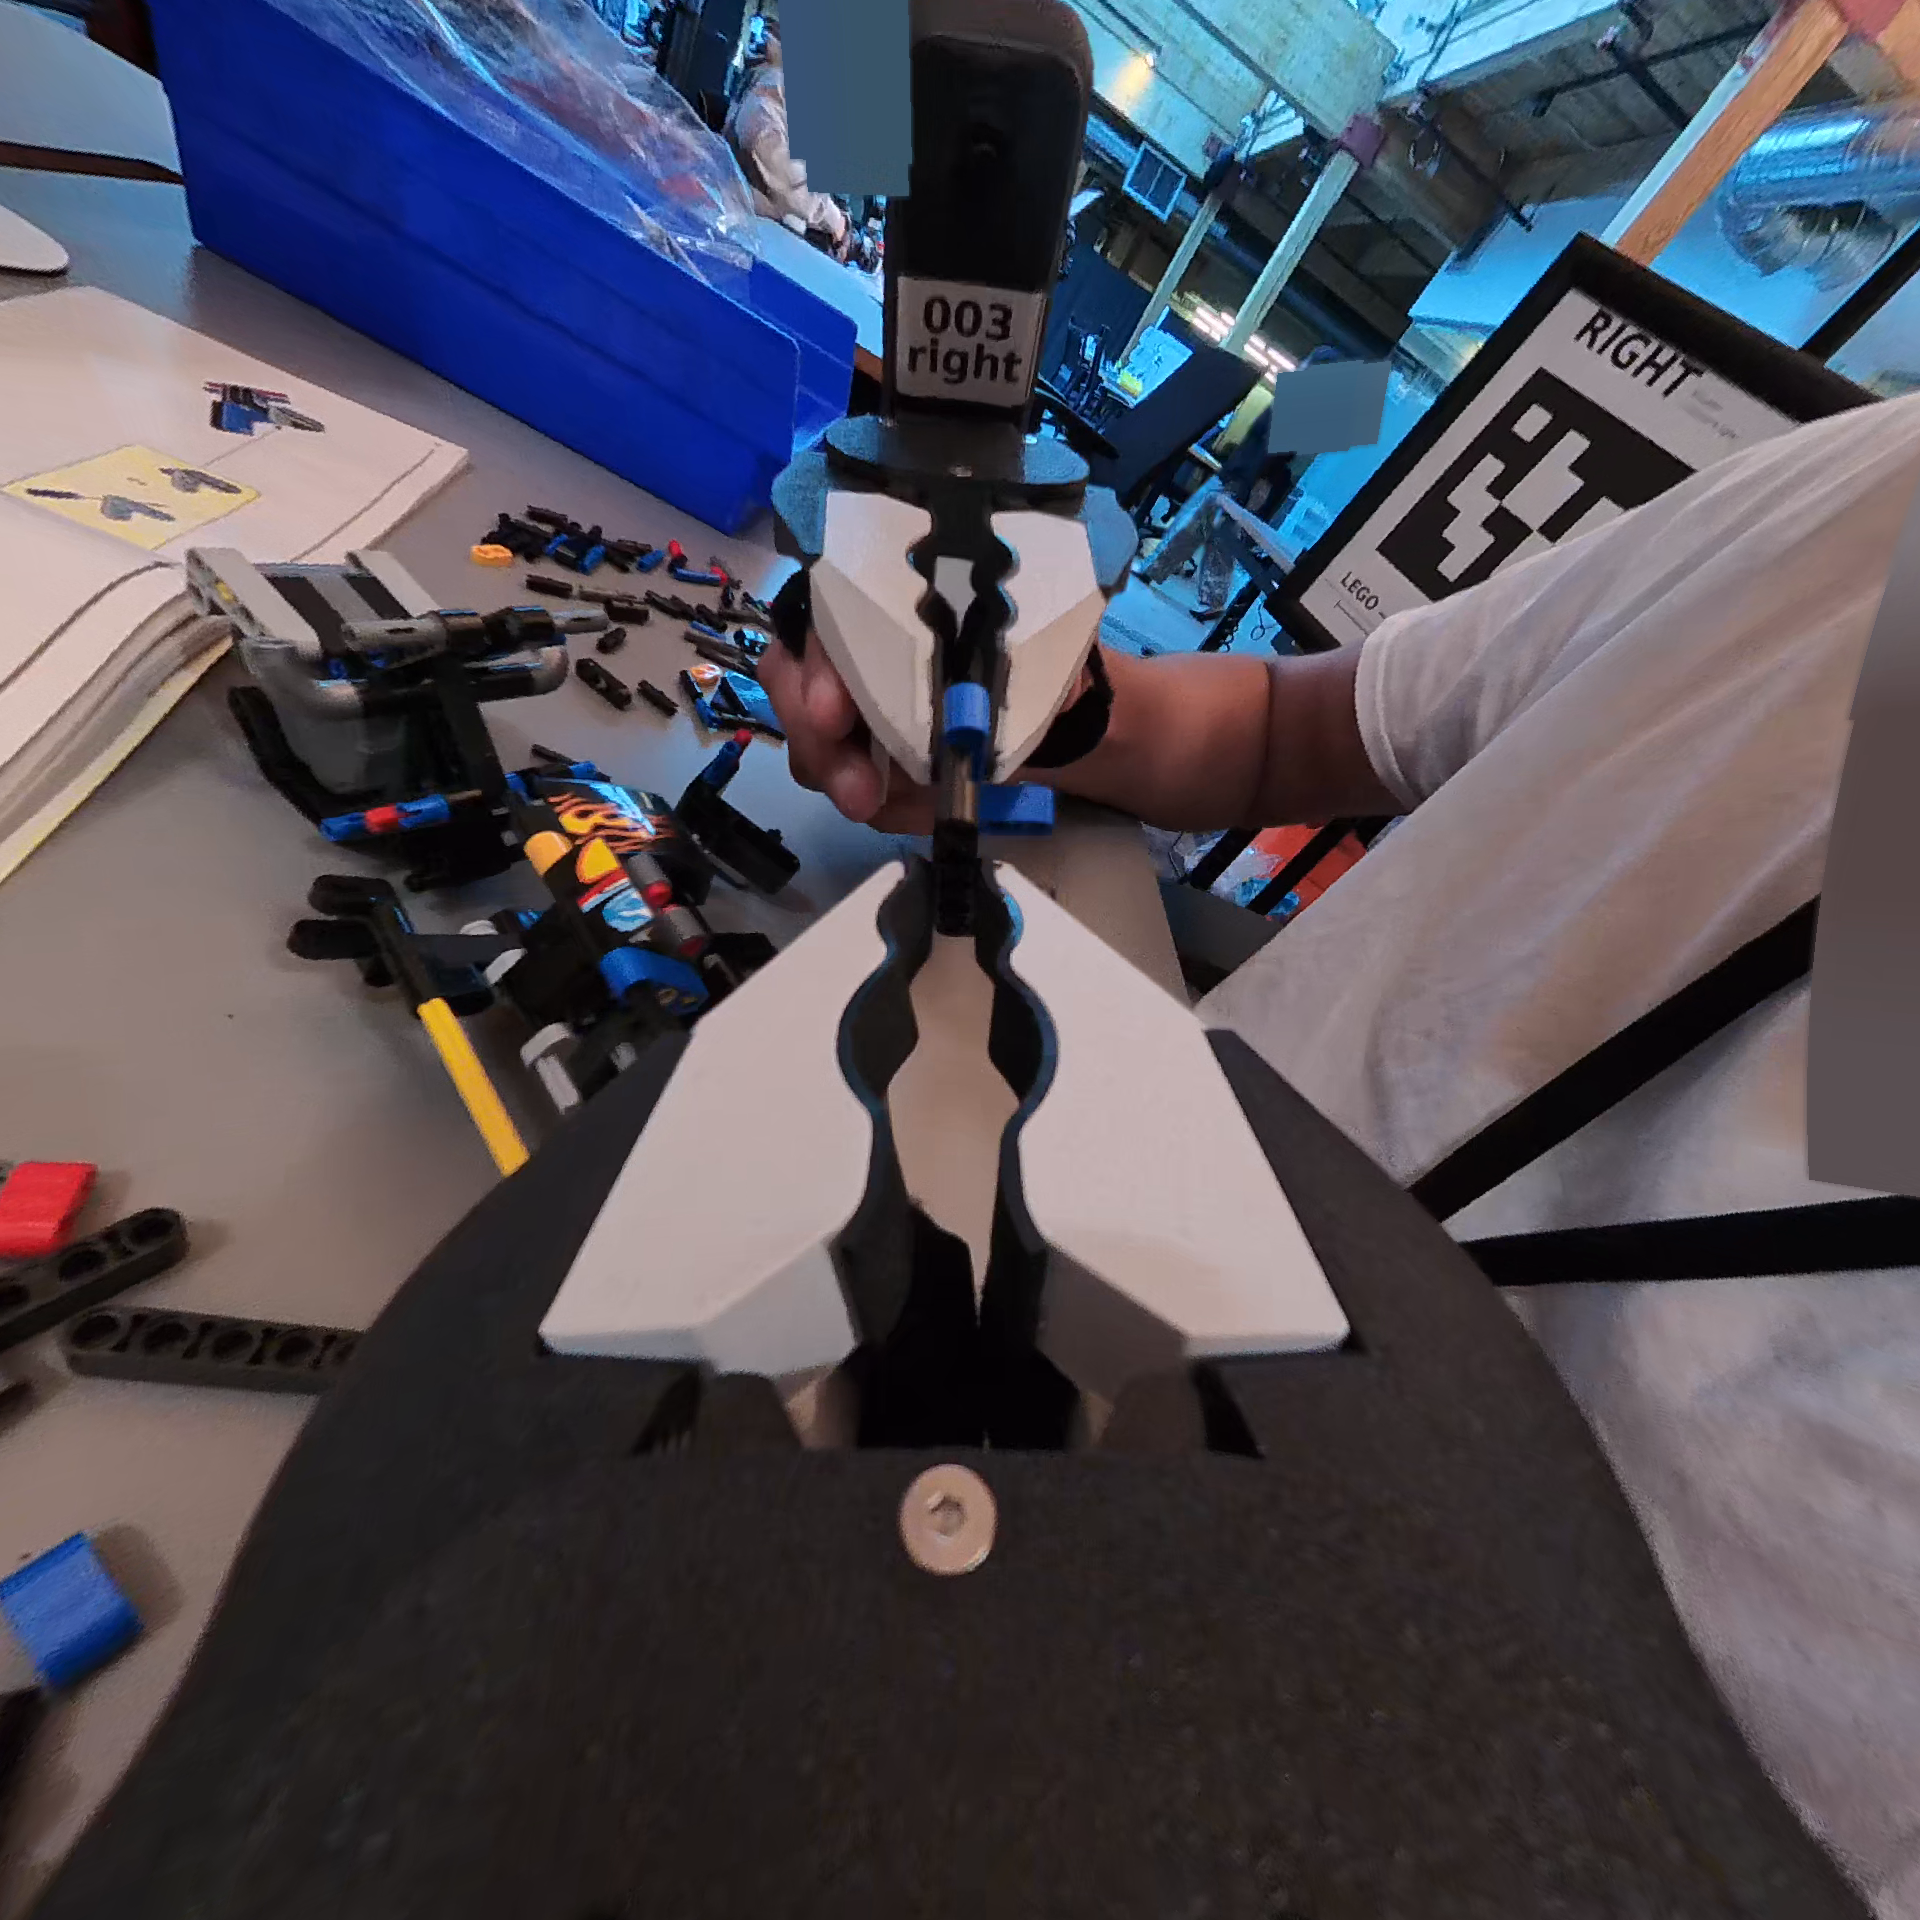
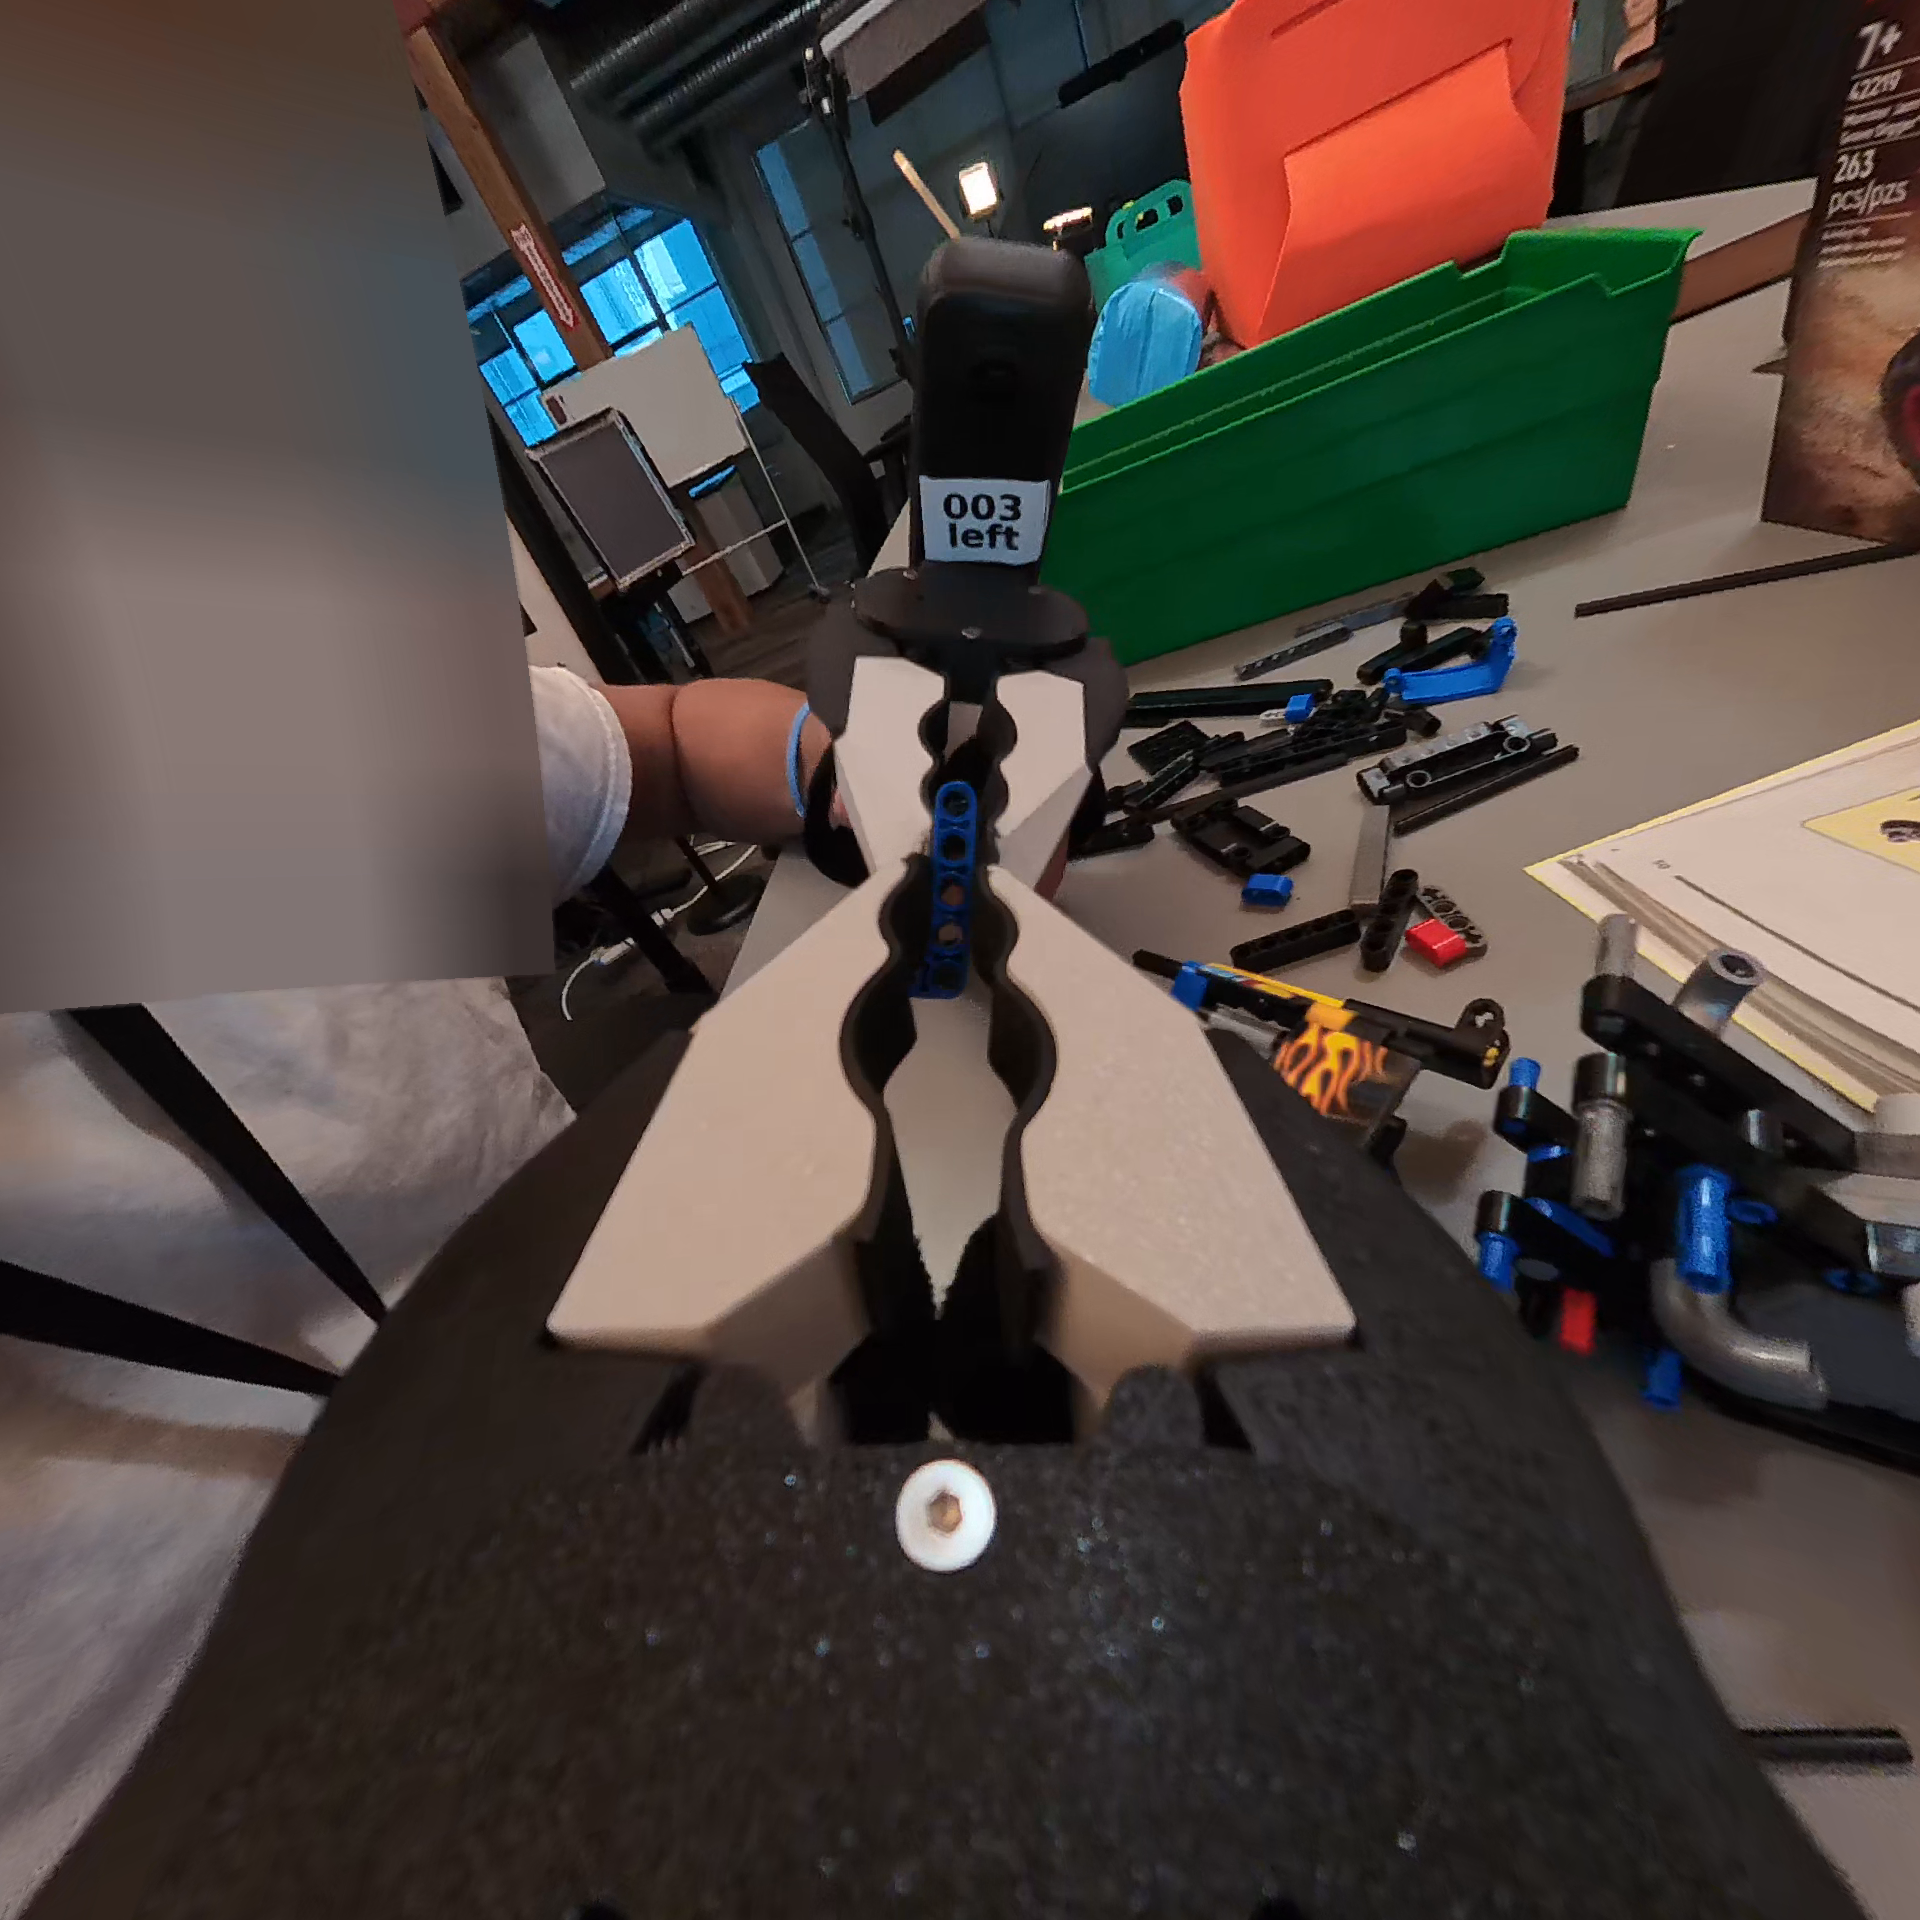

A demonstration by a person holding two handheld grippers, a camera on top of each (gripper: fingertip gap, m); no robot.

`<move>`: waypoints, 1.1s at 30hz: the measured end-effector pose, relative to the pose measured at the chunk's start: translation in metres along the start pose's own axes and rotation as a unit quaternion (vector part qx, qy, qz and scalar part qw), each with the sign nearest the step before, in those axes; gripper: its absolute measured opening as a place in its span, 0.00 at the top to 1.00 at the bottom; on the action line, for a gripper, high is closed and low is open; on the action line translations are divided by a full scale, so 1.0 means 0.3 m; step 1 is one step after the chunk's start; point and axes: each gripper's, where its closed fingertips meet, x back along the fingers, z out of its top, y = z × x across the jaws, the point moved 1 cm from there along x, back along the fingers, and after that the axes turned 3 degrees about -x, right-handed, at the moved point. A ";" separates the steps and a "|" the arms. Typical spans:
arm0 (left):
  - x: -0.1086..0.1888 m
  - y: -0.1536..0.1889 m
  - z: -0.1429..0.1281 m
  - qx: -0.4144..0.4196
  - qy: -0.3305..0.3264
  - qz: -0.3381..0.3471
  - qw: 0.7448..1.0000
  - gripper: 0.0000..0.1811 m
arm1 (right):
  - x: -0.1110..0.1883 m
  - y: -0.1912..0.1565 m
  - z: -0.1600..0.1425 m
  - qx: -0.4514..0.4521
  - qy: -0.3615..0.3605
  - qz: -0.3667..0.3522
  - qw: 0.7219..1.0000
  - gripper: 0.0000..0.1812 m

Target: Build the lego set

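In the left wrist view, my left gripper (image 1: 951, 888) is shut on a small black pin-like piece (image 1: 951, 899) at its tips. The right gripper (image 1: 961, 758) faces it tip to tip and grips a blue piece (image 1: 964, 712) with a grey shaft below it. In the right wrist view, my right gripper (image 2: 951, 883) is shut on a thin blue beam with holes (image 2: 951, 894), held upright. The beam's far end reaches between the fingers of the left gripper (image 2: 956, 821). Both are held in the air near the table edge. Exactly how the two pieces meet is hidden.
A partly built model (image 1: 395, 707) (image 2: 1714, 1195) and a flame-sticker section (image 1: 613, 842) (image 2: 1330, 1070) lie on the grey table by the open instruction booklet (image 1: 156, 468) (image 2: 1766, 862). Loose black and blue beams (image 2: 1351, 727) are scattered about. A blue bin (image 1: 468, 260) and a green bin (image 2: 1351, 447) stand behind. My left and right fingertips are right by each other.
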 end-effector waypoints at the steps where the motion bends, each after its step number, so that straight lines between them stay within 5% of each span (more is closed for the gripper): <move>1: 0.000 0.004 -0.001 -0.003 -0.003 -0.002 1.000 0.97 | -0.002 -0.001 -0.001 0.005 0.001 -0.001 1.000 0.96; 4: 0.010 -0.012 -0.043 -0.028 -0.047 0.022 0.998 0.97 | 0.002 0.006 -0.015 0.016 -0.014 -0.008 1.000 0.96; 8: 0.039 -0.049 -0.187 -0.123 -0.197 0.090 0.969 0.97 | 0.052 0.030 0.005 0.024 -0.005 -0.023 0.999 0.97; 14: 0.030 -0.041 -0.264 -0.193 -0.258 0.109 0.940 0.97 | 0.042 0.026 -0.034 0.039 -0.031 -0.023 0.999 0.97; 33: 0.054 -0.027 -0.268 -0.250 -0.252 0.092 0.930 0.88 | 0.045 0.042 -0.055 0.013 -0.044 -0.018 0.999 0.97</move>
